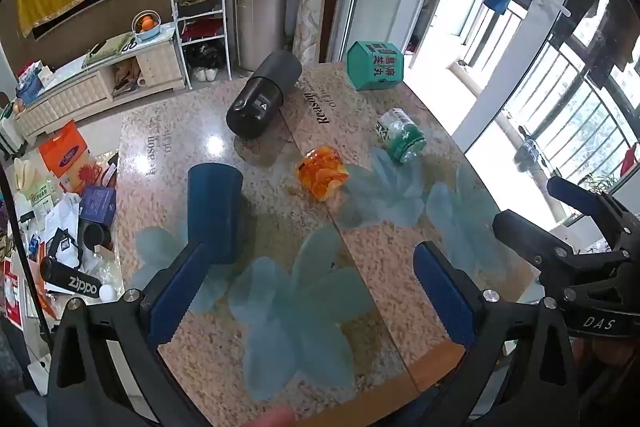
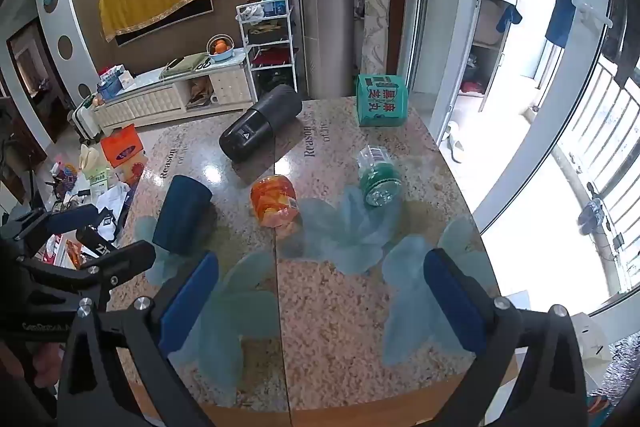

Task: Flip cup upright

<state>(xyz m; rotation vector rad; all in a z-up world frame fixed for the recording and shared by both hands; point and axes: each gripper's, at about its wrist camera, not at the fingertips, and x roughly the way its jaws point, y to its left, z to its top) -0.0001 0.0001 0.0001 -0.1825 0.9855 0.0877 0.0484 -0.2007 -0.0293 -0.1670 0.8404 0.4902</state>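
Two grippers over granite-pattern table [image 2: 340,327], both with jaws spread wide, holding nothing. Left gripper [image 1: 312,291] hovers near table's front edge; blue cup [image 1: 214,211] stands mouth-down at table's left side, just beyond left finger [image 1: 176,295], not touching. Right gripper [image 2: 320,303] hangs beside it, well apart from cup [image 2: 182,215]. Black canister [image 1: 262,95] lies on its side behind cup. Orange jar [image 1: 322,173] at table centre; clear green-banded bottle [image 1: 400,135] on its side to right; green box [image 1: 374,67] at far edge.
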